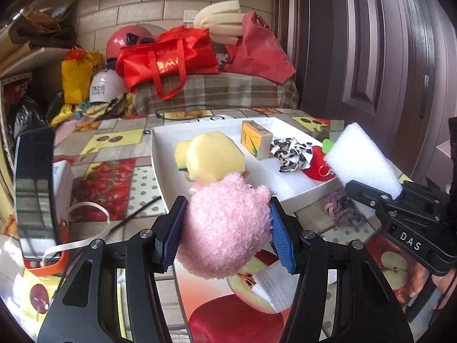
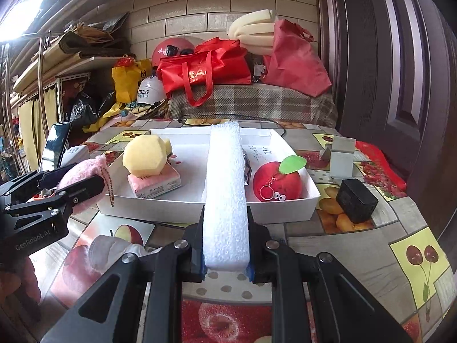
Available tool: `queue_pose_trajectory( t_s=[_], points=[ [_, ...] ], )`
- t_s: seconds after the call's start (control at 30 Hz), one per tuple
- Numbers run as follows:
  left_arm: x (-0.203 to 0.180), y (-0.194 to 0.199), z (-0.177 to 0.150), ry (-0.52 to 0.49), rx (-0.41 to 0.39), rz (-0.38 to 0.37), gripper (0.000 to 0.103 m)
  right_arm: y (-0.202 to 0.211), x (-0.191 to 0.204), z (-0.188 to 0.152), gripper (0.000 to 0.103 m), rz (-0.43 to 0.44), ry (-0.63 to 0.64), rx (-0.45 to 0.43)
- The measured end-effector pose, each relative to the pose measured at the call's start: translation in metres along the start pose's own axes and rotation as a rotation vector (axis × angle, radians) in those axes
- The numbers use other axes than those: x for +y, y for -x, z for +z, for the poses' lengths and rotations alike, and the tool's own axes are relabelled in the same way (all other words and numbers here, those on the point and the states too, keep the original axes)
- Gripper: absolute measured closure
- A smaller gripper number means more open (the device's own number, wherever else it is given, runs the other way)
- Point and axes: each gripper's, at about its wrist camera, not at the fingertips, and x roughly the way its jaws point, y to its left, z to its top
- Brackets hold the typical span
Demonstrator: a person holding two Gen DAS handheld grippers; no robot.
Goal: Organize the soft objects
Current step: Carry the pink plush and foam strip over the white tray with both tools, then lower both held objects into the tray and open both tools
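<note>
Both grippers loaded, hovering at the near edge of the white tray (image 2: 285,214).

The left gripper (image 1: 225,223) is clamped on a pink plush toy (image 1: 225,223), which hides the tray's near corner; the right gripper (image 2: 225,260) squeezes a white foam block (image 2: 225,188) that blocks the tray's middle. Inside lie a yellow sponge (image 2: 144,155) on a pink tissue pack (image 2: 155,184), a red apple plush (image 2: 277,181), a spotted cloth (image 1: 290,150) and a yellow box (image 1: 255,138). A knotted fabric piece (image 1: 341,208) is half hidden beside the tray.

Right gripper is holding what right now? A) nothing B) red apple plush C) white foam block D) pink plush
C: the right gripper has its jaws shut on the white foam block; the pink plush sits in the left gripper.
</note>
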Motion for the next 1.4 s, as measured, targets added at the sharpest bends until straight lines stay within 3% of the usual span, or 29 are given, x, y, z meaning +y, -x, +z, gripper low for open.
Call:
queue_pose_trajectory(
  t_s=[0.1,0.4,0.67,0.77,1.0,1.17,1.4],
  points=[
    [0.001,-0.005,0.003,0.015,0.011,-0.024,0.047,-0.011,0.000,0.004,0.084,0.029,-0.017,0.014],
    [-0.007,-0.024,0.018,-0.072,-0.023,0.029,0.047,-0.039,0.005,0.020,0.084,0.039,-0.042,0.021],
    [0.013,-0.058,0.031,-0.011,0.059,0.012,0.047,-0.074,0.006,0.033,0.084,0.115,-0.072,0.076],
    [0.019,-0.066,0.037,0.002,0.054,0.017,0.047,-0.089,0.003,0.038,0.084,0.122,-0.104,0.105],
    [0.036,-0.090,0.051,0.047,0.060,0.054,0.047,-0.117,0.009,0.048,0.084,0.077,-0.092,0.154],
    [0.044,-0.103,0.057,0.078,0.074,0.102,0.046,-0.122,0.000,0.053,0.084,-0.026,-0.137,0.133],
    [0.034,-0.104,0.058,0.026,0.059,0.161,0.044,-0.120,0.006,0.056,0.084,-0.021,-0.105,0.114]
  ],
)
